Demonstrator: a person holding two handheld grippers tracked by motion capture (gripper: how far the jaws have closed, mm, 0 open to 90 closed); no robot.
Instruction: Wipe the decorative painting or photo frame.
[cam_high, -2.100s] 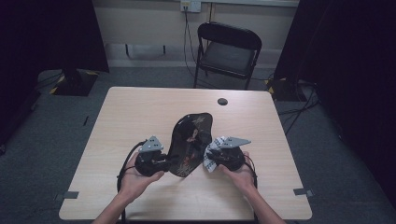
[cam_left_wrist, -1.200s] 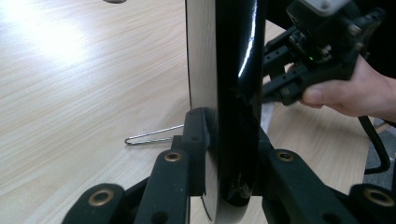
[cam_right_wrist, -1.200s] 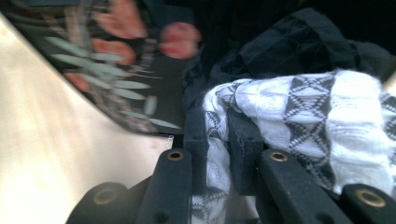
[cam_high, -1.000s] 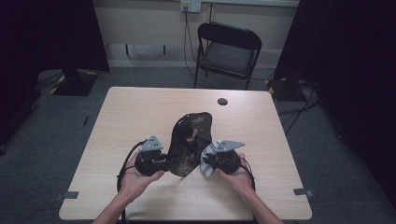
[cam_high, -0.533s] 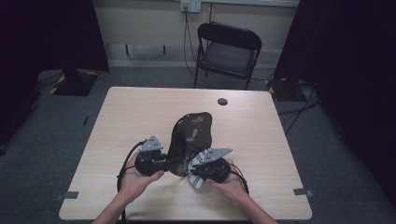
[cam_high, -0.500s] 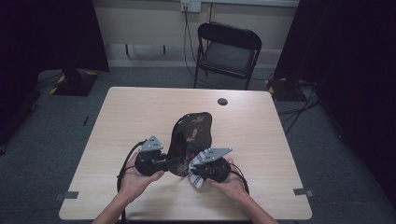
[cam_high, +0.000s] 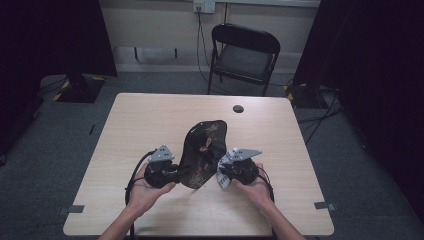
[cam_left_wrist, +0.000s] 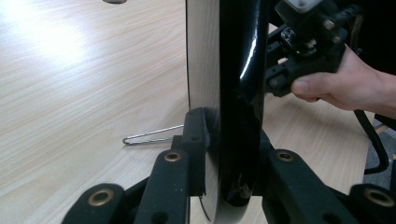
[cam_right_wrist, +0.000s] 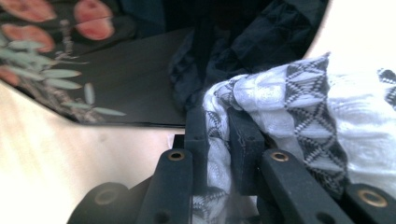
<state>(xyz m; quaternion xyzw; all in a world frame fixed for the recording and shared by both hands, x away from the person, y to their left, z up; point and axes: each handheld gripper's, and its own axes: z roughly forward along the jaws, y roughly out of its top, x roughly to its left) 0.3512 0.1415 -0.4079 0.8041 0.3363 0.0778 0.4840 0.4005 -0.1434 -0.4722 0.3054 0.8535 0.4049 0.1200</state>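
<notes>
A glossy black tray (cam_high: 204, 145) with a flower print stands tilted on edge over the wooden table (cam_high: 150, 125). My left gripper (cam_high: 183, 173) is shut on its lower left rim. In the left gripper view the jaws (cam_left_wrist: 229, 144) clamp the tray's edge (cam_left_wrist: 240, 84), and the other hand's gripper (cam_left_wrist: 303, 46) sits behind it. My right gripper (cam_high: 223, 172) is at the tray's right side, shut on a white cloth with black patterning (cam_high: 224, 160). The right gripper view has its jaws (cam_right_wrist: 219, 135) pinching that cloth (cam_right_wrist: 299, 102) against the tray's printed face (cam_right_wrist: 116, 70).
A bent metal wire (cam_left_wrist: 154, 135) lies on the table just beyond the tray. A small round black object (cam_high: 238, 108) sits near the far edge. A black folding chair (cam_high: 245, 55) stands behind the table. Cables trail from both grippers toward the near edge.
Half a second ago the right gripper and cloth were lower and further left on the tray; now they are back up at its right edge. The left gripper and tray stayed put.
</notes>
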